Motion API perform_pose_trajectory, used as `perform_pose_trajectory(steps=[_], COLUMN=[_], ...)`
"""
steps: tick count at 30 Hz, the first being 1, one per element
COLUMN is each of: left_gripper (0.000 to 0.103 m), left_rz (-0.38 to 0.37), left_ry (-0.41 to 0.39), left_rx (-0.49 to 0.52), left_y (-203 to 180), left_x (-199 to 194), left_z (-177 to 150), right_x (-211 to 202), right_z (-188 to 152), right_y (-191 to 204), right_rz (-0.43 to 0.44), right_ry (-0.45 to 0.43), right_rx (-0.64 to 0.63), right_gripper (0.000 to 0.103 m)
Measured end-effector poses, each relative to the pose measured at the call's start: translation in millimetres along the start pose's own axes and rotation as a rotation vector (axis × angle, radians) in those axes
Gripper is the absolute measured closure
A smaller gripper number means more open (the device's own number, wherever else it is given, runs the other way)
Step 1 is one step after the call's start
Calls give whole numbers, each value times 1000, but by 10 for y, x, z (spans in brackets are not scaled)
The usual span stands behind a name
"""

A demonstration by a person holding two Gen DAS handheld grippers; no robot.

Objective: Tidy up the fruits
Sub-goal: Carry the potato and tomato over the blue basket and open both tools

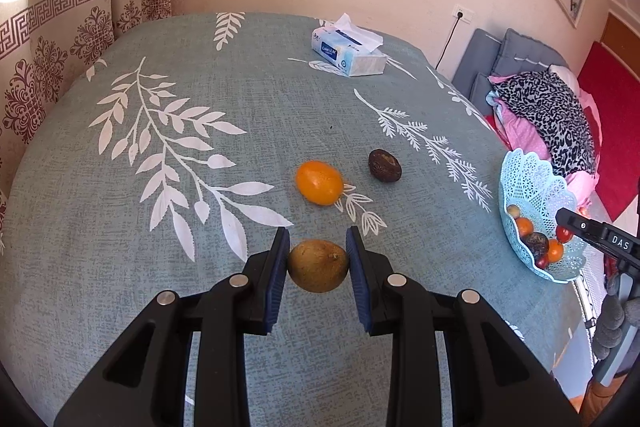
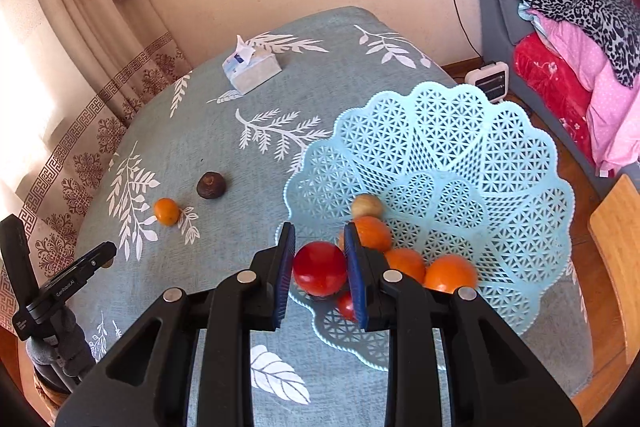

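The left tool (image 1: 318, 255) clamps a brown fruit (image 1: 318, 265); the right tool (image 2: 320, 257) grips a red tomato (image 2: 320, 269) over the basket (image 2: 500, 155) rim. Either could be squeezed out and rolled off the bench (image 1: 240, 107).

On the black right claw (image 1: 600, 241) I read "DAS" in white. The black left claw (image 2: 72, 281) carries "GenRobot.AI". The blue-and-white tissue pack (image 1: 349, 55) shows "Color Life", though I can't be sure of it.

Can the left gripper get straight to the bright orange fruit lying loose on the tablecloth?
Probably not straight away: the left gripper has its jaws around the round brownish-green fruit, which lies between it and the bright orange fruit. Otherwise the teal leaf-print tablecloth around it looks unobstructed.
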State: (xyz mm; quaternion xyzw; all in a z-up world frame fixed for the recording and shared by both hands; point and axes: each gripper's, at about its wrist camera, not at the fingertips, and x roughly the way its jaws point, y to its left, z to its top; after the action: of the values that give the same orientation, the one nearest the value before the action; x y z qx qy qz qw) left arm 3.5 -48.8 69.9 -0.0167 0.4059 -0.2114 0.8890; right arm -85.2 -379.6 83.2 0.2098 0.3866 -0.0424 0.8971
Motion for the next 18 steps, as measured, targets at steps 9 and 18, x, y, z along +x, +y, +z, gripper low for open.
perform_pose_trajectory(steps=[9, 18], left_gripper=[73, 73], left_rz=[-4, -16], left_ry=[12, 34], left_rx=[47, 91], left_y=[-240, -463], left_x=[21, 100], left_z=[-15, -36], right_x=[-124, -226], right_z=[-187, -238], right_y=[-290, -433], right_rz=[-3, 14], right_ry=[-4, -38], right_rx=[59, 105], right_gripper=[77, 62])
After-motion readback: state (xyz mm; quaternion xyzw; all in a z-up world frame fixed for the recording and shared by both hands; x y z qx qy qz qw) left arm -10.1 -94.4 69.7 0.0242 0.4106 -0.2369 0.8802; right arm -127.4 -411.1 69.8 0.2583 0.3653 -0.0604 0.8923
